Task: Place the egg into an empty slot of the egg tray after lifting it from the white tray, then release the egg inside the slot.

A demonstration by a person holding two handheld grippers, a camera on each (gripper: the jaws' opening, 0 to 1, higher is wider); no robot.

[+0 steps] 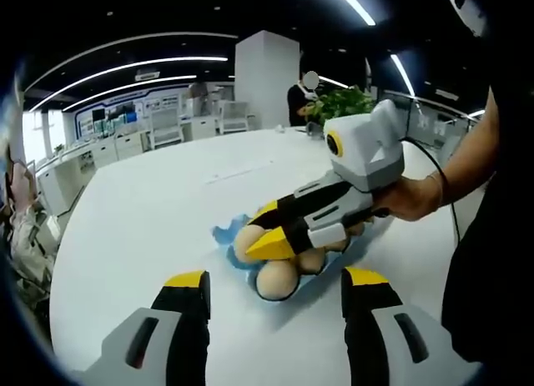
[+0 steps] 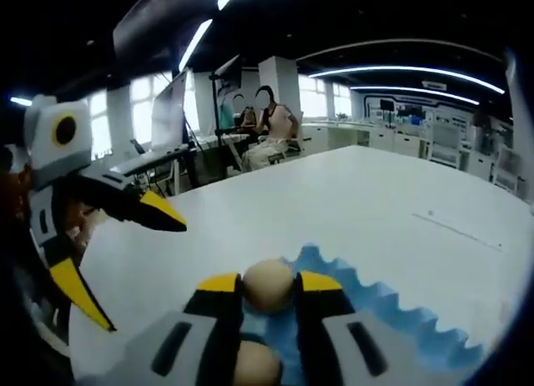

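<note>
Resting between right tongs (image 2: 268,288) — egg (image 2: 268,284)

white table (image 1: 167,203) | potted plant (image 1: 338,102) far edge | chairs (image 1: 167,127) beyond

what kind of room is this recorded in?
Probably an open-plan office or lab: a long white table, strip ceiling lights, white cabinets along the wall, and people seated at a desk in the background.

White table (image 1: 158,211) carries blue egg tray (image 2: 392,311), lying directly on tabletop.
</note>
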